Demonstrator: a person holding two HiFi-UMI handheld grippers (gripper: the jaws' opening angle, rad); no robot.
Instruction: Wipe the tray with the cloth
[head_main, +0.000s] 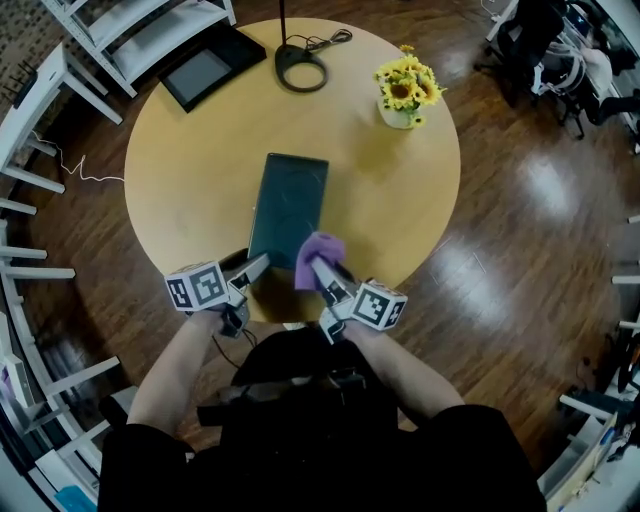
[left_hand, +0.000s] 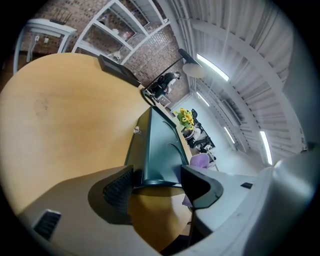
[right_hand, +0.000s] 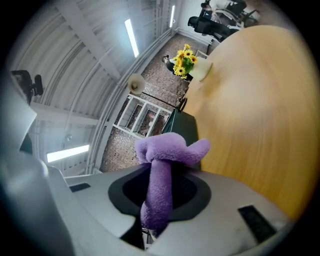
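Tray (head_main: 288, 205) on the bench (head_main: 400, 190), wiping by our judgement scarcely begun: our right gripper (head_main: 322, 272) pinches the purple cloth (head_main: 318, 252) over the tray's near right corner, our left gripper (head_main: 258, 266) stands spread at its near edge, whole surface left.

Head view: a round surface (head_main: 180, 200) with the tray (head_main: 288, 205) at its centre, long sides running away from the person. Behind the tray, at the far edge, stands a lamp base (head_main: 302, 70). A flat panel (head_main: 205, 70) lies to its left and a flower pot (head_main: 405, 95) to its right. Shelving (head_main: 140, 30) stands on the floor beyond the far-left edge.

The left tool (head_main: 255, 268) sits at the tray's near-left corner and the right tool (head_main: 322, 272) at its near-right corner. The cloth (head_main: 318, 258), between the right tool's jaws, lies over that near-right corner.

Left gripper view: the tray's near end lies in the gap between the jaws, with the cloth to its right.
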